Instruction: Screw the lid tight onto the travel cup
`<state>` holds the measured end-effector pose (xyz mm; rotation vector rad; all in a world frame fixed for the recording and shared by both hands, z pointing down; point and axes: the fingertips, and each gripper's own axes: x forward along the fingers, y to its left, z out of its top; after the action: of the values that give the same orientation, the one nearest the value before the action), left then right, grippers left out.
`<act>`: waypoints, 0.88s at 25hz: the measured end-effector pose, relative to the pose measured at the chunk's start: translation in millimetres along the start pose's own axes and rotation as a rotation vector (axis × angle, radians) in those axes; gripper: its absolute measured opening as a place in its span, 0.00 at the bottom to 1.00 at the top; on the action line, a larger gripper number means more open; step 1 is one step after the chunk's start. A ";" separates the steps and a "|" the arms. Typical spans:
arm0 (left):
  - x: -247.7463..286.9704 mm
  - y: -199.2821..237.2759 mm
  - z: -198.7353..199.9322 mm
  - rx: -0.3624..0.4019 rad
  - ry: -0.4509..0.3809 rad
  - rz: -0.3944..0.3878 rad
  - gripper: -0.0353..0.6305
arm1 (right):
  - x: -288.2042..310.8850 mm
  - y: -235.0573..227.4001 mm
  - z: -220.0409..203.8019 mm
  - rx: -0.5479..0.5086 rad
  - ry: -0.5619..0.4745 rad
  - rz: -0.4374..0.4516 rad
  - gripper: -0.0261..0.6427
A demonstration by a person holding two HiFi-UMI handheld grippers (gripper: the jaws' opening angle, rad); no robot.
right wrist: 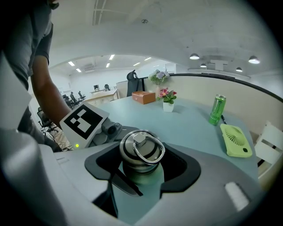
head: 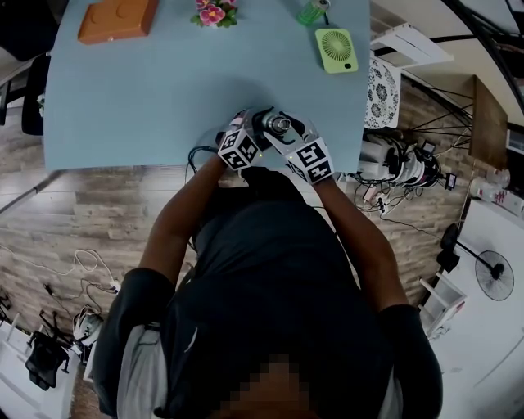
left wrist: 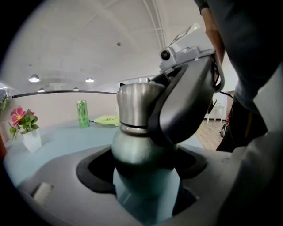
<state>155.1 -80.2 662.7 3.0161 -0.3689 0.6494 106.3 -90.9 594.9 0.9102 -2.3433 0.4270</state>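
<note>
Your left claw clamps the travel cup and your right claw grips its lid, at the pale-blue tabletop's near edge, above a wood-plank floor.

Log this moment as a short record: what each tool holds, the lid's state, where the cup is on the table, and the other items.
left tool: shut on the green body of the travel cup
right tool: shut on the steel lid
lid state: seated on the cup; tightness cannot be told
place: near edge of the light blue table
other items: green can, green fan, potted flowers, orange box
</note>
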 end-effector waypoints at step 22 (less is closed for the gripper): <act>0.2 -0.9 0.4 -0.001 -0.010 -0.016 0.70 | -22.4 17.4 -1.4 -1.008 0.502 0.521 0.46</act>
<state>155.7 -79.4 662.4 3.0194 -0.3454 0.6332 108.1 -66.4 580.6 -0.2635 -1.8942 -0.3133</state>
